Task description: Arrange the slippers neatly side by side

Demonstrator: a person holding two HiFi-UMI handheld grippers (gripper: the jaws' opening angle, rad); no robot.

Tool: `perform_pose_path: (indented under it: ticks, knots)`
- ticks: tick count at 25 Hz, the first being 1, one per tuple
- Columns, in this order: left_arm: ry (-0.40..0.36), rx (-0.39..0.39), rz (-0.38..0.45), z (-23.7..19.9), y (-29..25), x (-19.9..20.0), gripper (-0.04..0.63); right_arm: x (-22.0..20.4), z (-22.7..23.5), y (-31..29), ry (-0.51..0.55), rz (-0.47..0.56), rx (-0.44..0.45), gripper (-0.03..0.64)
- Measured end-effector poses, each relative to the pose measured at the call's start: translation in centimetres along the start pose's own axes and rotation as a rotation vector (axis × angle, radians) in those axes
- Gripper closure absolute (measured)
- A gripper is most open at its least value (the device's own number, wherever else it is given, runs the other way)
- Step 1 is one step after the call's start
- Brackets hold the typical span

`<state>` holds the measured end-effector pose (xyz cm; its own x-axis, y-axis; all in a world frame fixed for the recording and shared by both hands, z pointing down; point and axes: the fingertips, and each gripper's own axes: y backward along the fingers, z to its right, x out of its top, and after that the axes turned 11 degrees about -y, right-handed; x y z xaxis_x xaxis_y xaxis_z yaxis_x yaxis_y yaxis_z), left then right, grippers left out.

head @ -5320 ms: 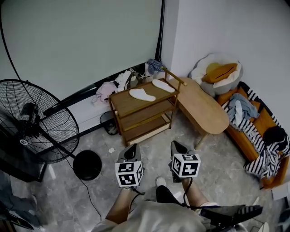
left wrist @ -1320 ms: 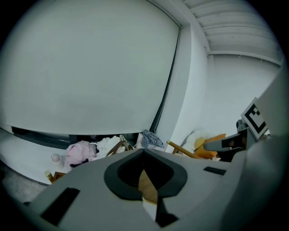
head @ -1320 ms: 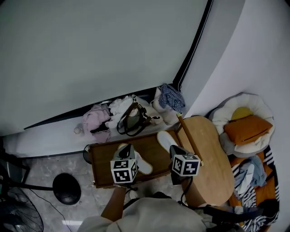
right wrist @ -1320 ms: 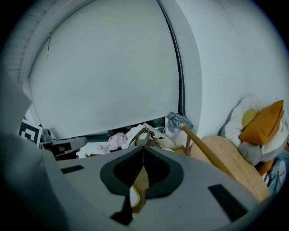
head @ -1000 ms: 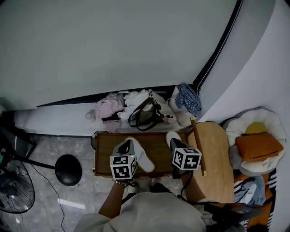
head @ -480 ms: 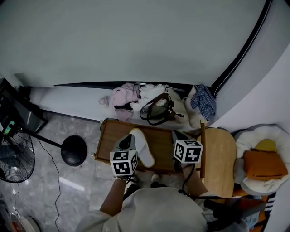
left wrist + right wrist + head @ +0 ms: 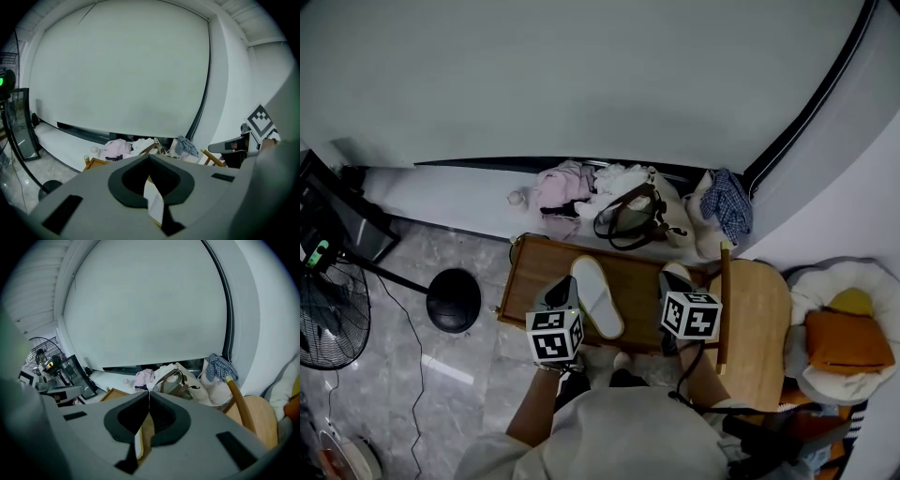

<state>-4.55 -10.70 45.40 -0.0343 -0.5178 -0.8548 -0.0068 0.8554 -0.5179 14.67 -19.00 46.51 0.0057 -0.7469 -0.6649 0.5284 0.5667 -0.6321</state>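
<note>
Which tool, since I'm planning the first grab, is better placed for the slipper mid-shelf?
Left, likely: the left tool is right beside that slipper, while the right tool hovers over the other slipper at the right end of the shelf. Both shut.
</note>
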Motion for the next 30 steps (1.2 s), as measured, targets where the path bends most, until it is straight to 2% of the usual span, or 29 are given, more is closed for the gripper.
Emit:
perform_pose_path:
  ticks: [17, 24, 30]
  knots:
    - [0.096, 0.021, -0.112, -2.2, 0.0, -6.8, 0.578, -4.1, -1.9, -3.5, 0.048, -0.114, -0.001, 0.583]
    - [0.147, 0.052, -0.173, -3.4, 0.6, -10.7, 0.578, -7.0, -2.6, -5.5, 0.079, -0.179, 0.016, 0.583]
    - [0.19, 0.086, -0.186, -4.7, 0.8, -12.1, 0.578, -8.4, -3.3, -6.7, 0.094, -0.216, 0.029, 0.583]
